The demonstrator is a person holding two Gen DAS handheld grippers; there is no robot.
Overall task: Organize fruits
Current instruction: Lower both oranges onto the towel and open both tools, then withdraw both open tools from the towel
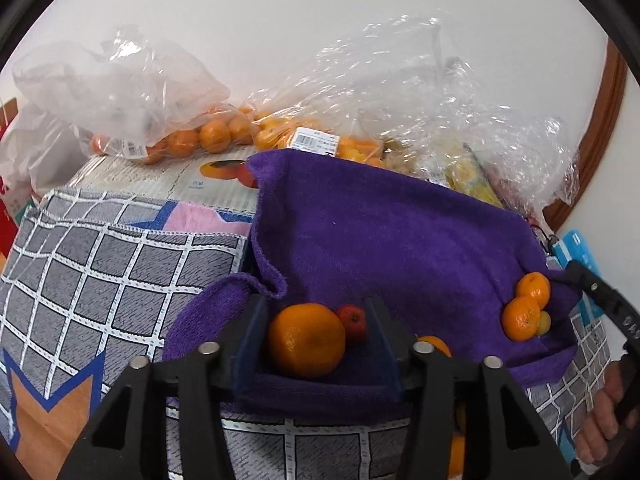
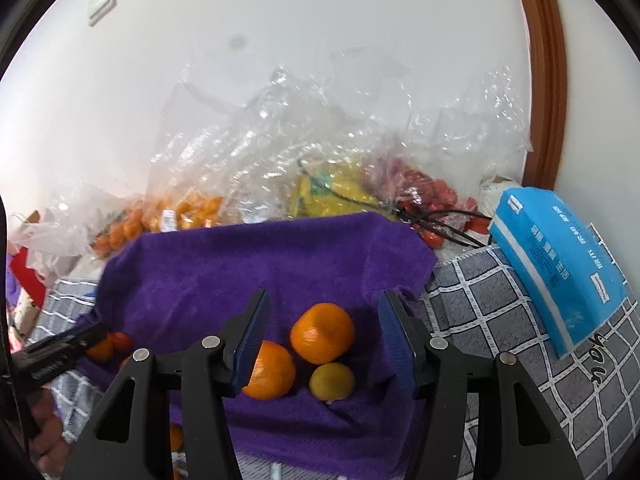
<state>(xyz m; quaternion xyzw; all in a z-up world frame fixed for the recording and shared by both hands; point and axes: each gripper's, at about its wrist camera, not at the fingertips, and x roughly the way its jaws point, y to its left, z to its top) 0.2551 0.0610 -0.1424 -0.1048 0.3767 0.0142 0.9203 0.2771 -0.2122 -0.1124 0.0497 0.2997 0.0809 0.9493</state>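
Fingers of the left gripper [image 1: 318, 344] spread apart around a large orange [image 1: 306, 340], blue pads on either side with gaps showing, not pressing. Just behind it, touching or nearly so, a small red fruit [image 1: 353, 323]. Both on a purple towel [image 1: 380, 240]. Off to the right on the same towel, a cluster of two mandarins [image 1: 526, 308] with a smaller yellowish fruit tucked against them.

Right gripper [image 2: 326, 340] likewise spread wide, gripping nothing, framing three fruits on the towel [image 2: 240, 272]: a near orange [image 2: 272, 370] beside the left pad, a greenish-yellow one [image 2: 332, 381] just right of it, a rounder orange [image 2: 322, 333] behind both. At the left edge, the other tool's black fingers over another orange and a red fruit.

Under the towel, a grey checked cloth [image 1: 100, 272]. To the right, a blue tissue pack [image 2: 556, 268] lying on that cloth. Farther back, clear plastic bags [image 1: 160, 92] of small oranges, a yellow packet [image 2: 332, 196] and red fruit in crinkled film. Beyond, a white wall and a brown wooden frame [image 2: 548, 80].
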